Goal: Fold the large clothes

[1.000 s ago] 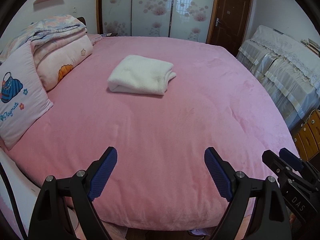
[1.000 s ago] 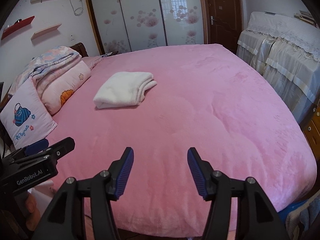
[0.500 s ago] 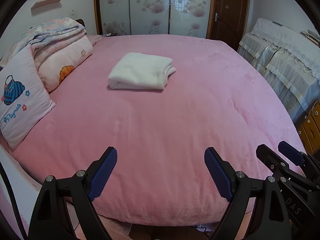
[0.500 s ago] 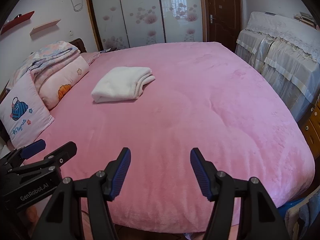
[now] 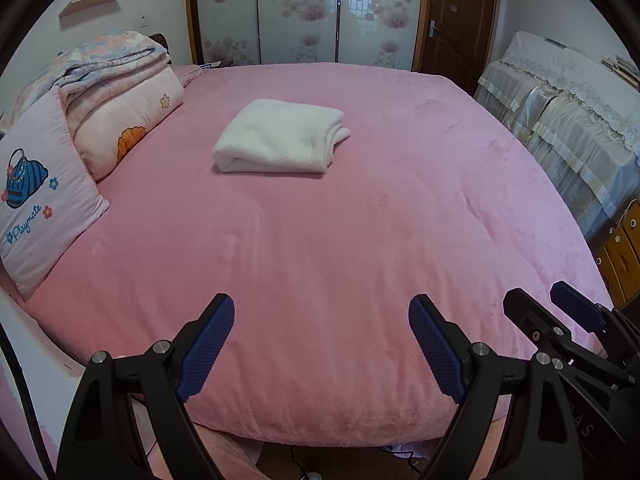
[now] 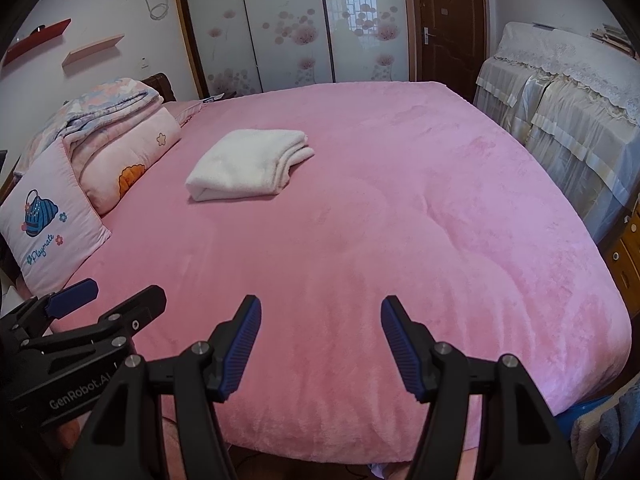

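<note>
You get soft, even daylight in both views; the wardrobe doors (image 5: 304, 20) mirror a bright window; shadow under the folded white cloth (image 5: 280, 136) is faint; focus stays sharp; edges bend strongly, with black corners.

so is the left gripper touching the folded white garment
Apart. The left wrist view shows the left gripper open near the bed's edge, with bare pink blanket between it and the folded white garment.

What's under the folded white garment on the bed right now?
The folded white garment lies directly on the pink bedspread. Whatever lies beneath its footprint is covered, so I cannot tell.
</note>
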{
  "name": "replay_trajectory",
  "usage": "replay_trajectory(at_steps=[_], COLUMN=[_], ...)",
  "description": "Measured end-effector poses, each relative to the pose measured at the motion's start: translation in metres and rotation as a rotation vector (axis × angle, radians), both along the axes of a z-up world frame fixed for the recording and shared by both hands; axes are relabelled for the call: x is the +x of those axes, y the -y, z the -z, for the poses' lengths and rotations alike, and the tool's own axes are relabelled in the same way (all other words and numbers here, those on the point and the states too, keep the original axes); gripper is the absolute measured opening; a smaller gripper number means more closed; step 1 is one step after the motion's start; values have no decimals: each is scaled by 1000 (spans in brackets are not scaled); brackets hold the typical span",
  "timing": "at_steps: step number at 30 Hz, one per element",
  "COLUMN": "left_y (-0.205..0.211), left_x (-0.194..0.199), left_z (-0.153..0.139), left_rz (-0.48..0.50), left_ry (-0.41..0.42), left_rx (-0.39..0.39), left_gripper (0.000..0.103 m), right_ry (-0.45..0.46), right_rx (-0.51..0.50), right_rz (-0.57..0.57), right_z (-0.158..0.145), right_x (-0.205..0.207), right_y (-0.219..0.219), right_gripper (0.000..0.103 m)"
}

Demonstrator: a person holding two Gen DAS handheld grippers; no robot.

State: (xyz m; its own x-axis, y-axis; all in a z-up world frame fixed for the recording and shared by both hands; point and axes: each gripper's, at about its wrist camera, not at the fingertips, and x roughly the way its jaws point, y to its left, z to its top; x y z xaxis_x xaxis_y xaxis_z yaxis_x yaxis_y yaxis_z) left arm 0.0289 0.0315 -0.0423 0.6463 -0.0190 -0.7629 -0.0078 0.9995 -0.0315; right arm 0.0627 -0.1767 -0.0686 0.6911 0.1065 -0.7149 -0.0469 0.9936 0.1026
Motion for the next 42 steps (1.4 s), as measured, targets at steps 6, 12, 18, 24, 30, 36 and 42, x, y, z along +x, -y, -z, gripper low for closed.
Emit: replay_trajectory(at_steps=[6, 12, 18, 24, 30, 36, 42], left_y=[3, 10, 13, 16, 14, 13, 14], left_x=[-2, -1, 0, 2, 8, 16, 21], left_z=[1, 2, 2, 3, 4, 7, 9], left_rz=[-2, -4, -6, -7, -2, -2, -1], left_ry=[5, -3, 0, -5, -15, -26, -33], left_rx=[9, 17, 22, 20, 14, 11, 12], left_gripper=[88, 88, 88, 88, 87, 87, 87], right_ry=[-1, -6, -9, -7, -9, -12, -20], right_rx=[6, 10, 12, 12, 12, 15, 15], right_rz=[6, 17, 26, 32, 35, 36, 41], right_z=[-2, -2, 0, 2, 4, 5, 10], right_x=[0, 3, 7, 8, 11, 11, 18], right_y=[1, 3, 6, 7, 8, 8, 12], right_gripper=[63, 63, 63, 63, 63, 63, 63])
